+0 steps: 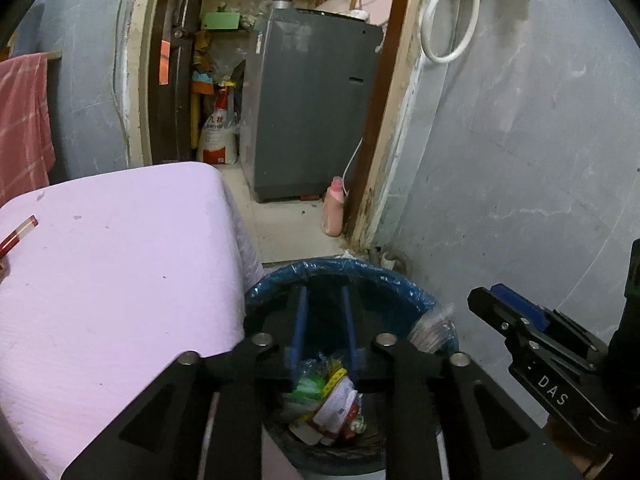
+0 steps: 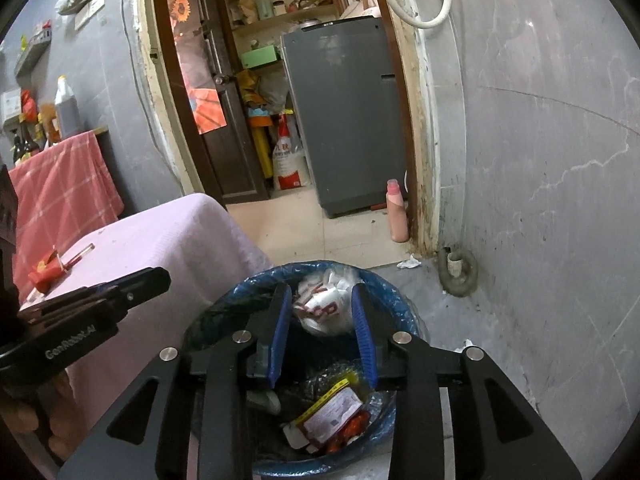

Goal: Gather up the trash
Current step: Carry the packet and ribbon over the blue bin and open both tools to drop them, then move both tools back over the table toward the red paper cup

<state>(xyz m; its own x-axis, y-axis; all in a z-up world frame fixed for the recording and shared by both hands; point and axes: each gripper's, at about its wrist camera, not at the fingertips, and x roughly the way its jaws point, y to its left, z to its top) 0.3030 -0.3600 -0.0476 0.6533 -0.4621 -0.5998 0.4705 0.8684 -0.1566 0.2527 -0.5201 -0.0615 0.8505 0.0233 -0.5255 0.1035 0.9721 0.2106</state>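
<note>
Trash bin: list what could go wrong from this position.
1. The crumpled white wrapper sits between the open right gripper fingers at the far rim of the bin; it might slide outside rather than drop in.
2. A plastic bag already hangs over the rim, so trash could spill.
3. Both grippers crowd the opening; the left gripper could bump the right.
4. The red wrapper remains on the purple-covered table.

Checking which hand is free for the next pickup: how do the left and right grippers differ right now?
The left gripper has a narrower gap with nothing between its fingers; the right gripper is spread wider around a white plastic wrapper, not pinching it. Both hover over the blue-lined trash bin.
</note>
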